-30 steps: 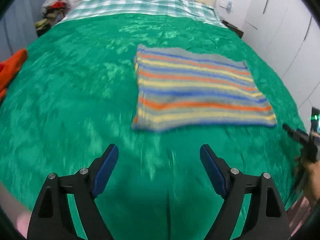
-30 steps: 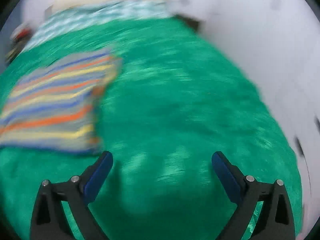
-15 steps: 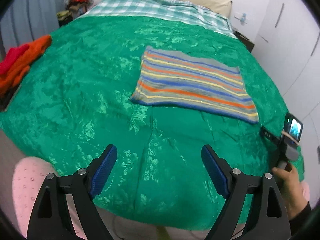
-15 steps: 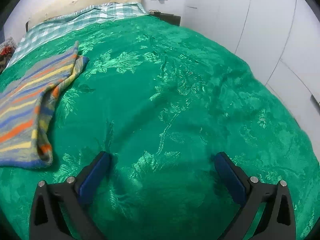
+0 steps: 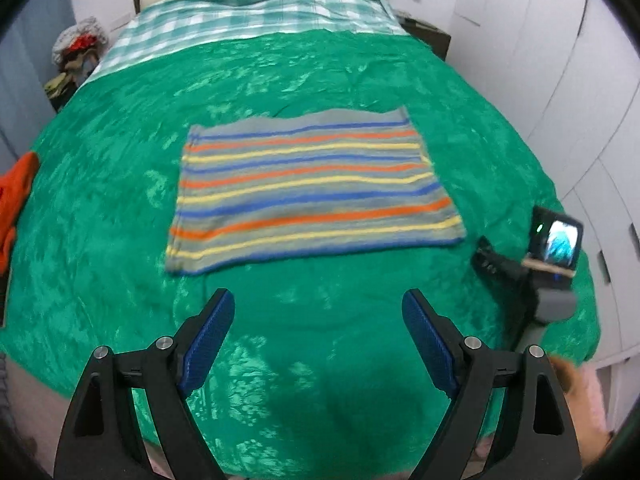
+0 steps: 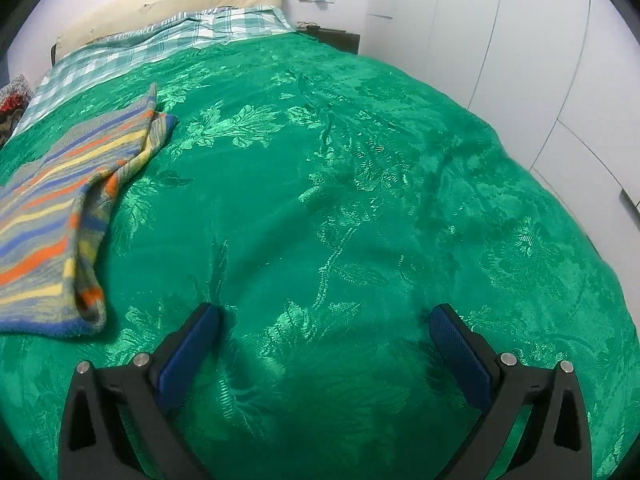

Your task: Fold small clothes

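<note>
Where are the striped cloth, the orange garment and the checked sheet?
Striped cloth [image 5: 312, 188]: left wrist view, its middle.
Orange garment [image 5: 18, 184]: left wrist view, its upper part.
Checked sheet [image 5: 248, 16]: left wrist view, its middle.

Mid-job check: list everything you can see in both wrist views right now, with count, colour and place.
striped garment: one, grey with blue, orange and yellow stripes, folded flat mid-bed
bedspread: one, green with a leaf pattern, covering the bed
checked sheet: one, teal and white, at the head of the bed
headboard: one, cream, against the far wall
orange clothing: one heap, at the bed's left edge
clothes pile: one, mixed colours, beside the bed's far left corner
wardrobe doors: white, along the right wall
nightstand: one, dark, by the headboard
left tool: black with blue pads, open, empty, above the bed's near edge
right tool: black with blue pads, open, empty, tips at the bedspread
</note>
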